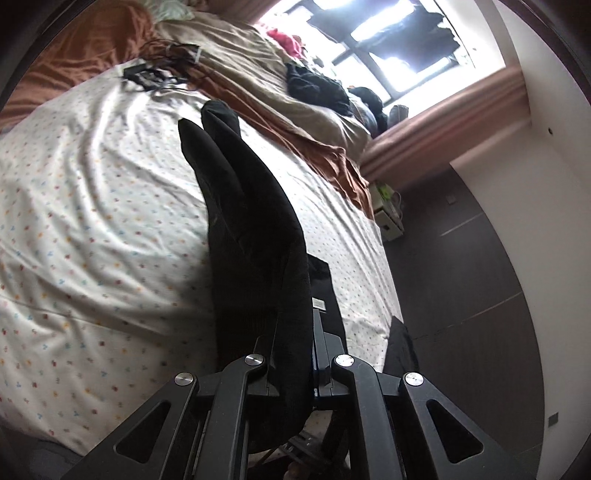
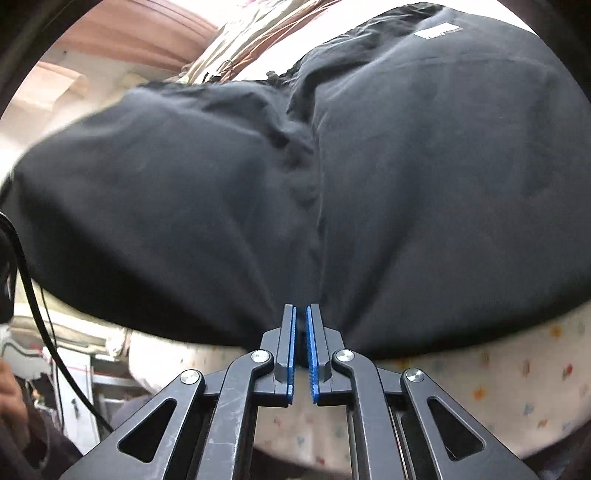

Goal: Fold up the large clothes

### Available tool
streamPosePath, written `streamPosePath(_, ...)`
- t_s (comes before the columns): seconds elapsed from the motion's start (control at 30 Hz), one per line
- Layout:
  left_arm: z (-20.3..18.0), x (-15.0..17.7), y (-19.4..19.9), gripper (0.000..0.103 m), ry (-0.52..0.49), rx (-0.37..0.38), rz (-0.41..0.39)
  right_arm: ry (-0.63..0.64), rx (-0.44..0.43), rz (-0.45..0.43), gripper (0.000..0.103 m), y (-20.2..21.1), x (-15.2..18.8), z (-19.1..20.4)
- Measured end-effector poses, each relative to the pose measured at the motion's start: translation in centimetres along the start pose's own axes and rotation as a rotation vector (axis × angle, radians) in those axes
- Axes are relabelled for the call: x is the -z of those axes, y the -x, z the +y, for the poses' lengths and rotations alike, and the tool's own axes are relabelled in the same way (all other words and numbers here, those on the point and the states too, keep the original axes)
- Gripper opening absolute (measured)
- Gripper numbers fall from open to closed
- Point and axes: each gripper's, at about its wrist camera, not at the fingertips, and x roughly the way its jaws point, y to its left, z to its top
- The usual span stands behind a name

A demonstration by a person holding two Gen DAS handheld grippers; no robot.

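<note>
A large black garment, likely trousers (image 1: 251, 229), hangs from my left gripper (image 1: 297, 332), which is shut on its edge; two long black parts stretch away over the bed, and a white label (image 1: 318, 303) shows near the fingers. In the right wrist view the same black garment (image 2: 295, 177) fills most of the frame, bunched along a centre seam. My right gripper (image 2: 301, 325) is shut on a pinch of that cloth between its blue pads (image 2: 292, 343). A white tag (image 2: 437, 29) shows at the garment's far end.
A bed with a white dotted sheet (image 1: 92, 221) lies under the garment. A brown and beige blanket (image 1: 295, 110), black cables (image 1: 155, 70) and dark clothes (image 1: 317, 85) lie farther back. Dark floor (image 1: 461, 277) and a window (image 1: 388, 48) are on the right.
</note>
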Motion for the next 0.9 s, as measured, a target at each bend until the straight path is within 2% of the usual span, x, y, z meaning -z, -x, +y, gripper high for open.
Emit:
streamPosePath(0.13, -3.1, 0.4, -1.8, 0.008, -0.055, 0.000, 0.020, -0.033, -0.056, -0.014, 0.008, 1.9, -0.1, -0.8)
streamPosePath(0.33, -7.3, 1.5, -4.9, 0.008, -0.124, -0.006, 0.070, -0.046, -0.093, -0.163, 0.009, 9.2, -1.4, -2.9)
streamPosePath(0.4, -8.5, 1.9, -6.0, 0.008, -0.146, -0.004, 0.089, -0.067, -0.094, -0.240, 0.012, 12.2, -2.1, -4.1)
streamPosePath(0.53, -10.6, 2.9, -8.9, 0.008, -0.180, -0.010, 0.132, -0.127, -0.154, -0.295, 0.036, 15.8, -2.9, -6.4)
streamPosePath(0.6, -11.5, 3.6, -10.7, 0.008, -0.201, -0.015, 0.156, -0.146, -0.139, -0.348, 0.037, 17.9, -2.8, -7.4)
streamPosePath(0.8, -13.8, 6.0, -16.5, 0.008, -0.249, -0.031, 0.248, -0.234, -0.122, -0.428, 0.037, 21.6, -2.2, -11.5)
streamPosePath(0.9, -15.8, 7.8, -19.1, 0.021, -0.332, -0.029, 0.317, -0.265, -0.111, -0.437, 0.037, 22.5, -1.9, -13.3)
